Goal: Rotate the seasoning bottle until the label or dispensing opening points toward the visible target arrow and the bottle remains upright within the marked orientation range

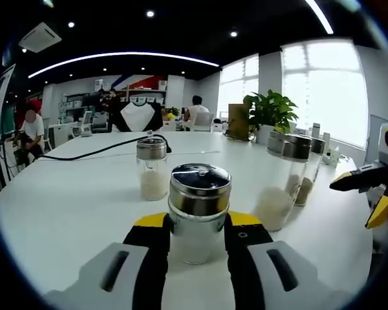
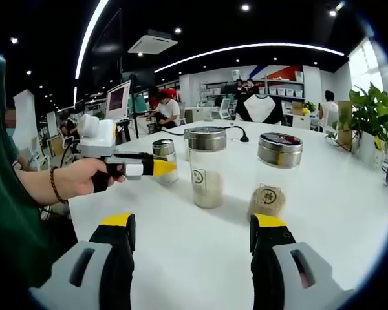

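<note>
A glass seasoning bottle with a shiny metal lid stands upright on the white table. My left gripper is shut on its body, one jaw on each side. In the right gripper view the same bottle sits at the tip of the left gripper, which a hand holds. My right gripper stands open over bare table, well short of two taller bottles: one with pale powder and one with a brown filling. The right gripper also enters the left gripper view from the right.
Behind the held bottle stands a small bottle of white powder, and two larger bottles are to its right. A black cable crosses the far tabletop, and a potted plant stands at the back. People sit at desks beyond.
</note>
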### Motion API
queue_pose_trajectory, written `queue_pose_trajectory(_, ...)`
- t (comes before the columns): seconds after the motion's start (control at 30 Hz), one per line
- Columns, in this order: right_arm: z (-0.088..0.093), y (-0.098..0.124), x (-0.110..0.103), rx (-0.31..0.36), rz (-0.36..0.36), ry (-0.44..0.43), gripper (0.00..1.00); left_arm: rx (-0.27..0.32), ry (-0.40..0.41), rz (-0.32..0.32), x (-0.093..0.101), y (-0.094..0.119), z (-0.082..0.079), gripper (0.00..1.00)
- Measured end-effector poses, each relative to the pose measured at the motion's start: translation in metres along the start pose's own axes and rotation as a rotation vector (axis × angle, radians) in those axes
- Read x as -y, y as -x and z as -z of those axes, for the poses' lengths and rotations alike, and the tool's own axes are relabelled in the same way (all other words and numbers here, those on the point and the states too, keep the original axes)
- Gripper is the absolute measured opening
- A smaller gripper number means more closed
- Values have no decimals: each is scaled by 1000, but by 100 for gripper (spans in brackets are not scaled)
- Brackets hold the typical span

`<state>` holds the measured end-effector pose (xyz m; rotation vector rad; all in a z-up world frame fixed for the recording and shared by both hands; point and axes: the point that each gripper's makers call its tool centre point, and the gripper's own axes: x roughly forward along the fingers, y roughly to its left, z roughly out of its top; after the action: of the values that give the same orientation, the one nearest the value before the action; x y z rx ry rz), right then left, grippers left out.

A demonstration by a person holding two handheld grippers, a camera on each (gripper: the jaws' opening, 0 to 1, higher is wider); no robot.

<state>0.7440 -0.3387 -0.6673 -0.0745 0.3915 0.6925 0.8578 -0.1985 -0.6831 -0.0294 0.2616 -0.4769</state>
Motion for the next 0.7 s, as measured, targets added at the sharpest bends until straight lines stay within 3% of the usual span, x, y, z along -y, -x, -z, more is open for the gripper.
queue_pose_trajectory(0.33,2,2,1,-4,3,0,73,-6,-28,40,-1,-2,0,34)
queue_pose_trajectory(0.7,0,1,0,-3,-1,10,74,0,-59,148,3,0,0,34)
